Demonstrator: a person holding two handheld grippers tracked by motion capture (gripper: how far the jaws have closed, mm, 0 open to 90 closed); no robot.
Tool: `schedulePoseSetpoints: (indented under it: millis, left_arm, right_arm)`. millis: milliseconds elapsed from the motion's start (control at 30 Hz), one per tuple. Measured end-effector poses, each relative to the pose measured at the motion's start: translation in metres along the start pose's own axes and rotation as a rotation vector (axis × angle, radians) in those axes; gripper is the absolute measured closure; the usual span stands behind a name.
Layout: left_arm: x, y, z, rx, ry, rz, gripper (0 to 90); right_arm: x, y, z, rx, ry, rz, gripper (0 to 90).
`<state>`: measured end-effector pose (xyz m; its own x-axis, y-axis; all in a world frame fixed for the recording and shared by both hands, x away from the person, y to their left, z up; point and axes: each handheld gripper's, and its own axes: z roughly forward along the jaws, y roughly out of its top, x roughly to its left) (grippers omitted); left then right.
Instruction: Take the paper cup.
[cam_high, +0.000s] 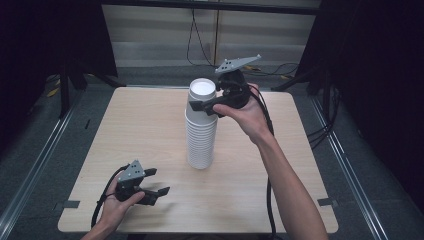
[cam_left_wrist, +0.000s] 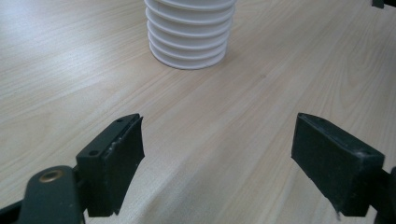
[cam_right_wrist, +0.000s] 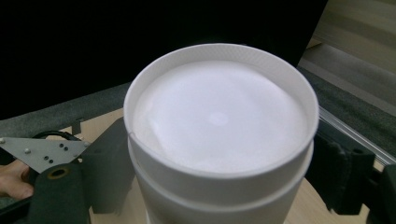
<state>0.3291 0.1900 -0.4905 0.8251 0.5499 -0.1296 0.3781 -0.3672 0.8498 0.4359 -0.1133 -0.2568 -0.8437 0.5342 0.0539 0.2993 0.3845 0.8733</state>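
A tall stack of white paper cups (cam_high: 201, 137) stands upside down in the middle of the light wooden table (cam_high: 150, 120). My right gripper (cam_high: 204, 101) is held up at the top of the stack. Its jaws stand open on either side of the top cup (cam_right_wrist: 219, 116), one close against the cup's wall and the other a little apart from it. Near the table's front left, my left gripper (cam_high: 157, 181) rests low in the hand, open with nothing between its fingers. The left gripper (cam_left_wrist: 217, 144) points toward the bottom cups of the stack (cam_left_wrist: 189, 32).
Bare tabletop surrounds the stack on all sides. Black cables (cam_high: 267, 200) trail from both grippers toward the front edge. Dark floor, metal rails (cam_high: 35, 165) and black curtains ring the table. My left gripper's grey plate (cam_right_wrist: 42, 151) lies far below in the right gripper view.
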Motion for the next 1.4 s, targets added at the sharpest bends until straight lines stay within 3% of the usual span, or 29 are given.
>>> schedulePoseSetpoints:
  millis: [733, 1400]
  left_arm:
    - [0.000, 0.000, 0.000, 0.003, -0.001, 0.001, 16.7]
    - [0.000, 0.000, 0.000, 0.002, -0.001, 0.001, 16.7]
  right_arm:
    - [0.001, 0.003, -0.012, -0.104, -0.001, 0.011, 20.0]
    - [0.004, 0.008, -0.022, -0.234, 0.015, 0.007, 20.2]
